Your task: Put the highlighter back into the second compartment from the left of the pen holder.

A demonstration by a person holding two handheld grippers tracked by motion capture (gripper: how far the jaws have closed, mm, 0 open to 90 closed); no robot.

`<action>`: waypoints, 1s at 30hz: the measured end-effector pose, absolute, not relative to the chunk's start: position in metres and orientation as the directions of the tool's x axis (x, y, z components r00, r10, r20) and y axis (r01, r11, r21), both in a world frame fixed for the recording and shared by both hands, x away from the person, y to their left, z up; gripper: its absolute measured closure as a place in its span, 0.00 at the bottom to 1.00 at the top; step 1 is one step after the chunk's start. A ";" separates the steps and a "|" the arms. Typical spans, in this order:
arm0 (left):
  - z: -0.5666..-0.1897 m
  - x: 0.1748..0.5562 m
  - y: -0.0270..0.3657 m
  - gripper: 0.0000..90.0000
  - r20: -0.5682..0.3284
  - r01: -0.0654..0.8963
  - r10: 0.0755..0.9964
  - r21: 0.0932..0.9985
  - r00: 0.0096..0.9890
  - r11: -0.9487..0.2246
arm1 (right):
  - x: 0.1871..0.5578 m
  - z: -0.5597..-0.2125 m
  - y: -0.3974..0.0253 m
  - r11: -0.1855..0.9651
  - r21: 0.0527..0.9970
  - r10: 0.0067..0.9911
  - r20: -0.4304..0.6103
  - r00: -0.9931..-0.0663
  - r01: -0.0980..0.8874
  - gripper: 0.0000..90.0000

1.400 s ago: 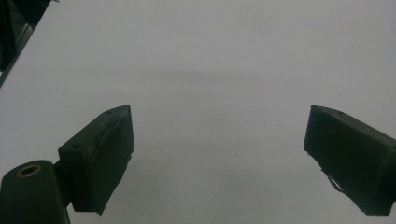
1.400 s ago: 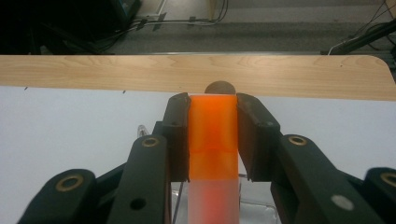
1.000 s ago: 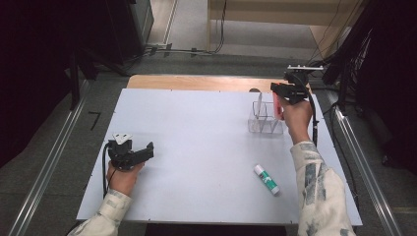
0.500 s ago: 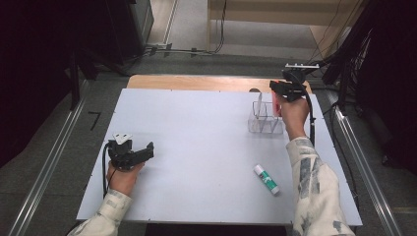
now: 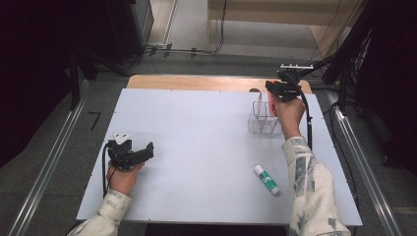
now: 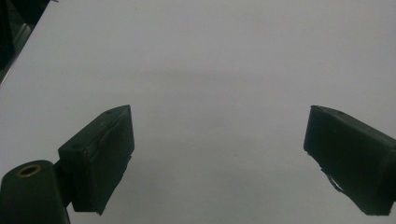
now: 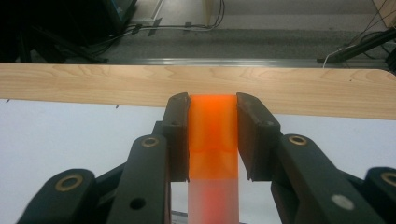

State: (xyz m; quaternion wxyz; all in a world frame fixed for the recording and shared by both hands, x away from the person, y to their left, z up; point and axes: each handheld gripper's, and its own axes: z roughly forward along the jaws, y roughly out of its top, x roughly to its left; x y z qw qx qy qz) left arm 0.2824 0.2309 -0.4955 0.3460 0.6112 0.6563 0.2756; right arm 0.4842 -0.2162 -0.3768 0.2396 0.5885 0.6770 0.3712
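Note:
My right gripper (image 5: 273,94) (image 7: 212,114) is shut on an orange-capped tube (image 7: 212,135) with a frosted, pale body. It holds the tube upright over a clear plastic holder (image 5: 260,120) at the back right of the white table (image 5: 196,147). In the high view the tube (image 5: 272,106) shows as a pink-orange patch under the jaws. My left gripper (image 5: 146,150) (image 6: 217,135) rests open at the table's front left, its jaws wide apart over bare white surface. A glue stick (image 5: 266,179), white with a green label, lies at the front right.
A wooden strip (image 5: 196,82) (image 7: 93,84) runs along the table's far edge, with cables and dark stands on the floor beyond. Metal rails (image 5: 46,167) flank both sides of the table. The right forearm, in a patterned sleeve (image 5: 310,191), lies beside the glue stick.
My right gripper has shifted slightly left with the orange-capped tube, staying over the clear holder. The left gripper has stayed still.

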 end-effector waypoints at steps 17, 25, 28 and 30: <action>-0.496 0.283 0.231 0.10 -0.117 0.614 0.993 0.783 -0.014 0.101 | 0.470 -0.384 -0.219 0.029 0.793 0.970 0.125 -0.209 0.609 0.72; -0.496 0.283 0.230 0.10 -0.112 0.617 0.994 0.781 -0.013 0.096 | 0.454 -0.391 -0.224 0.038 0.802 0.965 0.126 -0.231 0.596 0.72; -0.496 0.283 0.230 0.10 -0.112 0.617 0.994 0.781 -0.014 0.097 | 0.450 -0.393 -0.227 0.033 0.801 0.963 0.134 -0.232 0.598 0.72; -0.496 0.283 0.230 0.10 -0.112 0.618 0.994 0.781 -0.014 0.096 | 0.447 -0.395 -0.227 0.043 0.800 0.963 0.127 -0.239 0.598 0.72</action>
